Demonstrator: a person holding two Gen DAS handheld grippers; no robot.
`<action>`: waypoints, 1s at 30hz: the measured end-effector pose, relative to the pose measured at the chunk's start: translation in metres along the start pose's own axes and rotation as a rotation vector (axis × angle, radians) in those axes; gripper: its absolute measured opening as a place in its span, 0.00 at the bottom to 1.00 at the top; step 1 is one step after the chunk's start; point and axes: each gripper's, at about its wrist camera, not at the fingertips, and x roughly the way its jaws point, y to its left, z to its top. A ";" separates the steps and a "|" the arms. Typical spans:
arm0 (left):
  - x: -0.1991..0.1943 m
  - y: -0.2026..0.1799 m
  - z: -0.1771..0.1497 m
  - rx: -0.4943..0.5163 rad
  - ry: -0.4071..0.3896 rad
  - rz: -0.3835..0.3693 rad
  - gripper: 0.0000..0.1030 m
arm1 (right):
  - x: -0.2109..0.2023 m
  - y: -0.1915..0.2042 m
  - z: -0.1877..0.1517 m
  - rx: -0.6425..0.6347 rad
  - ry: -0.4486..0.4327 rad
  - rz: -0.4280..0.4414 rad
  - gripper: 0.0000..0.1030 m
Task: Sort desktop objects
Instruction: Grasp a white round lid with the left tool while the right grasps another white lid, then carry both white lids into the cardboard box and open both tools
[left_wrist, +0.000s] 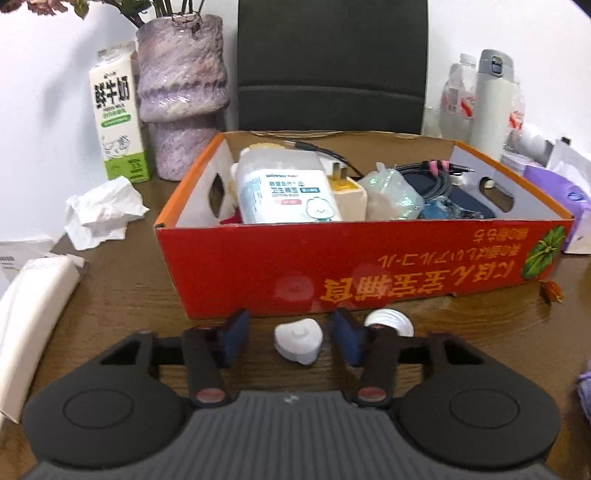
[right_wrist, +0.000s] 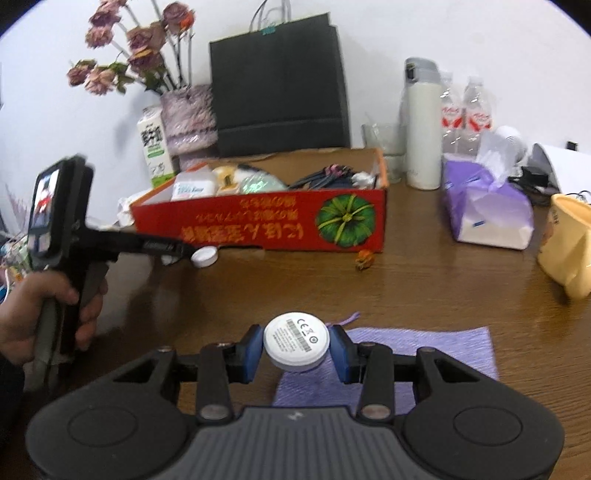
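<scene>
Mostly done: red cardboard box (left_wrist: 354, 254) is well filled. Right gripper (right_wrist: 296, 347) grips round white plastic puck (right_wrist: 296, 341); left gripper (left_wrist: 291, 336) spread around white heart-shaped case (left_wrist: 298, 338), w/ white cap (left_wrist: 389, 321) near box's front wall.

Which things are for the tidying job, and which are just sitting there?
For the job: red box, white heart-shaped piece, white cap, round white disc.
Just sitting: milk carton, vase, thermos, tissue pack.

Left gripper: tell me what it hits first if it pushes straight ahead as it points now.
The left gripper is open, and the small white heart-shaped case lies between its fingers, so it would likely meet that first. Just beyond stands the near wall of the red cardboard box.
</scene>
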 end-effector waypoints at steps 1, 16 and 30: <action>-0.002 -0.001 -0.001 0.000 -0.002 -0.002 0.26 | 0.001 0.002 -0.002 -0.005 0.003 -0.001 0.37; -0.169 -0.048 -0.094 -0.071 -0.069 -0.154 0.26 | -0.041 0.040 -0.037 -0.076 -0.008 0.044 0.37; -0.248 -0.070 -0.156 0.017 -0.153 -0.157 0.26 | -0.108 0.058 -0.088 -0.062 -0.105 0.021 0.37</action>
